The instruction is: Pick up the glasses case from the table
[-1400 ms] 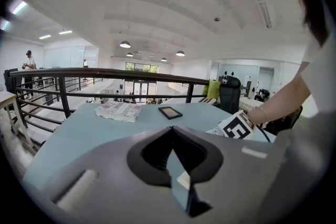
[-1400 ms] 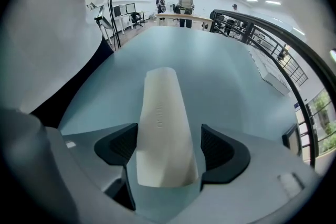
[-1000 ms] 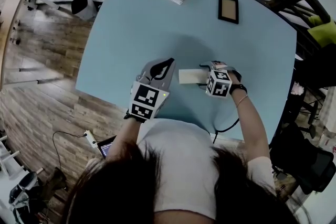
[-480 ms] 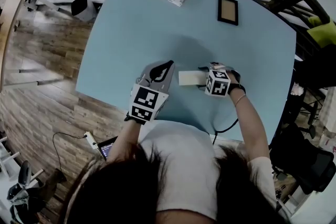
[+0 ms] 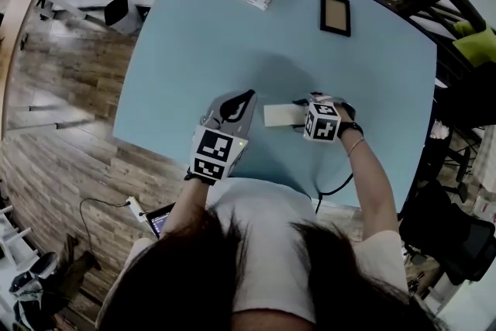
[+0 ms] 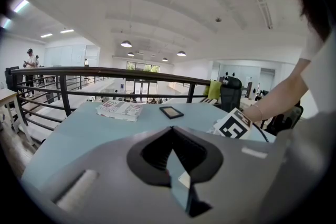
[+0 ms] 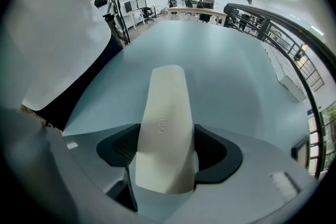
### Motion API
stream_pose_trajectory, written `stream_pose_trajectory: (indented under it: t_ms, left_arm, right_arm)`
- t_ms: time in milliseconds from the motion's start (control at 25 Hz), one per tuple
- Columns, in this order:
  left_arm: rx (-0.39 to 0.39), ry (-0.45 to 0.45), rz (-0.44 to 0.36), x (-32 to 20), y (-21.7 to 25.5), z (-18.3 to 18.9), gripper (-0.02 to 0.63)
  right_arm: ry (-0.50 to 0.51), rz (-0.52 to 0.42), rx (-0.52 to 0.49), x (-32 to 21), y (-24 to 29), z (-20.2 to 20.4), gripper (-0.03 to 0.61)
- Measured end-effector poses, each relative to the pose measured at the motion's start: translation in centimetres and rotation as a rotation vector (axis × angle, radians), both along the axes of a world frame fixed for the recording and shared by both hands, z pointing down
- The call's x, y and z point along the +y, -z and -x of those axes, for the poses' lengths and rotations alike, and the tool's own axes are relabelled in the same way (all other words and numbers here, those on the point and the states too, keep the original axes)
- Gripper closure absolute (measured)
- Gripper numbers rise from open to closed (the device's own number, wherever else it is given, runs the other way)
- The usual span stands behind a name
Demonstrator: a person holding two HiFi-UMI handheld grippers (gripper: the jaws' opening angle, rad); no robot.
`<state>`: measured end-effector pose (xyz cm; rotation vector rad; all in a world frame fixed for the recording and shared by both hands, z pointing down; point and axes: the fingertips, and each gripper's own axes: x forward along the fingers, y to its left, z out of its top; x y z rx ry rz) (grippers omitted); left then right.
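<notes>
Closing, right tongs (image 7: 167, 153) seemingly pinch glasses case (image 7: 164, 107).

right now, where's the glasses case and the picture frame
glasses case (image 7: 163, 123): right gripper view, middle of its top face
picture frame (image 5: 335, 14): head view, centre of its pane
</notes>
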<state>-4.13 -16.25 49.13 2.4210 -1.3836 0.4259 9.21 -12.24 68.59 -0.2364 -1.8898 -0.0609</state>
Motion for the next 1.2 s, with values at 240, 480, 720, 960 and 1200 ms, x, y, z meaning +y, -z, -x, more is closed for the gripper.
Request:
stream_pose_trajectory:
  t_ms: [240,480,720,960,1200]
  left_arm:
    - [0.001,0.007,-0.009,0.2,0.3,0.4,0.56]
    - [0.002,0.012,-0.023,0.2,0.8,0.7,0.56]
    - [0.003,0.013,-0.051,0.2,1.6,1.1,0.558]
    - [-0.001,0.003,-0.074,1.0,2.3,1.2,0.56]
    - [0.0,-0.006,-0.091,1.6,2.8,1.2,0.559]
  right_arm:
    - [-0.007,0.011,0.001,0.1,0.3,0.1,0.258]
    - [-0.034,-0.012,-0.027,-0.2,1.4,0.2,0.258]
    - [-0.081,-0.059,-0.067,-1.1,3.5,0.5,0.258]
    - [-0.102,-0.101,-0.081,-0.8,4.9,0.5,0.258]
    - [-0.123,-0.14,-0.091,-0.7,5.8,0.4,0.258]
